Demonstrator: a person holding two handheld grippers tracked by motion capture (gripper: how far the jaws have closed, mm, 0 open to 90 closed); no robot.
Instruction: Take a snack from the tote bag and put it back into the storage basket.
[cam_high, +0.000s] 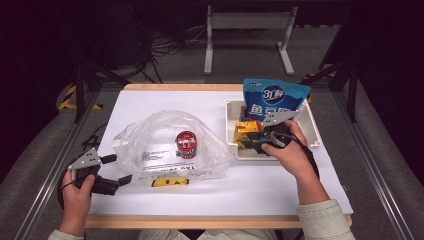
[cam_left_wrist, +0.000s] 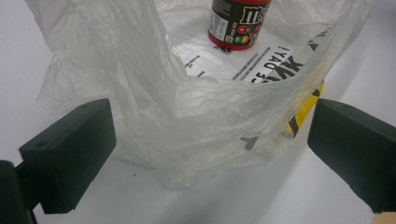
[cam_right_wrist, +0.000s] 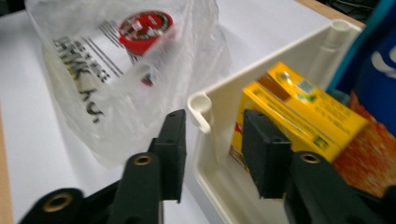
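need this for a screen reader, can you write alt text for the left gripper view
The left gripper is open, its two black jaws set wide on either side of the near edge of a crumpled clear plastic bag on a white table. Inside the bag stands a red-and-brown M&M's tub.

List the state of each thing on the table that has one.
Plastic bag: open, mouth toward left gripper.
Candy jar: upright inside bag, lid on.
Bin: open-topped, holding packages.
Yellow box: in bin, closed.
Blue pouch: upright in bin.
Left gripper: open.
Right gripper: open, straddling bin wall.
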